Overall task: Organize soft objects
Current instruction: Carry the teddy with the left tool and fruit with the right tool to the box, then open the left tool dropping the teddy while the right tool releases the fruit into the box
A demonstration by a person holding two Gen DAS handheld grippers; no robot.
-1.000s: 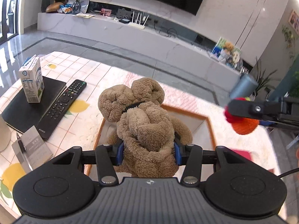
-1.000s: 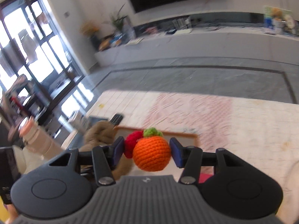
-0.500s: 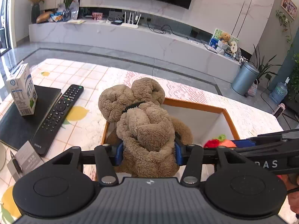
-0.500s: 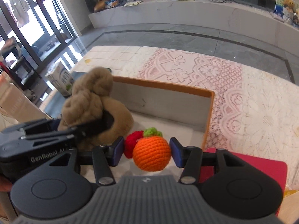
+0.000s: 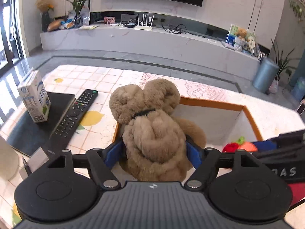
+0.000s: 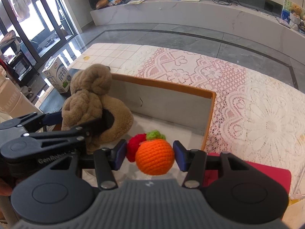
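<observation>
My left gripper (image 5: 153,153) is shut on a brown plush bear (image 5: 152,126), held at the left side of an open box with an orange rim (image 5: 211,103). The bear also shows in the right wrist view (image 6: 89,105), with the left gripper (image 6: 76,122) around it. In the right wrist view my right gripper (image 6: 150,154) has its pads slightly apart around crocheted fruit: an orange ball (image 6: 155,157) with a red piece (image 6: 134,147) beside it, over the box floor (image 6: 167,122). The fruit shows in the left wrist view (image 5: 239,146) too.
A black remote (image 5: 73,114), a milk carton (image 5: 35,99) on a dark mat (image 5: 22,129) and a card with a pen lie left of the box. A red mat (image 6: 266,173) lies right of the box. A lace cloth (image 6: 238,95) covers the table.
My right gripper has come in from the right and lowered the crocheted fruit into the box; its pads have spread a little. The bear has sunk slightly toward the box.
</observation>
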